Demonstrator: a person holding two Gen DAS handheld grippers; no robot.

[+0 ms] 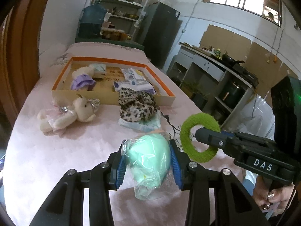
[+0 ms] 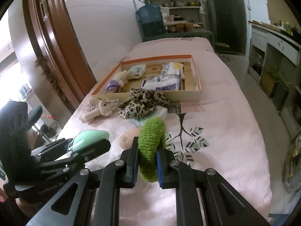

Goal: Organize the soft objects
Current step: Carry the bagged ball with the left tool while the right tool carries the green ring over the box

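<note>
The left hand-held gripper [image 1: 147, 162] pinches a mint-green pouch in clear wrap [image 1: 148, 158] between its blue pads, low over the pink bed [image 1: 56, 150]. To its right, the right hand-held gripper [image 2: 147, 162] clamps a green fuzzy ring [image 2: 151, 146]. Farther off lie a leopard-print cloth [image 1: 136, 105], a white plush bear [image 1: 65, 113] and an orange-rimmed box [image 1: 111, 96].

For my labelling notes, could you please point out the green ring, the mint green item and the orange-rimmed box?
green ring [image 2: 150, 143]: right wrist view, upper fuzzy band.
mint green item [image 1: 150, 150]: left wrist view, wrapped middle.
orange-rimmed box [image 1: 84, 96]: left wrist view, near wall.
</note>
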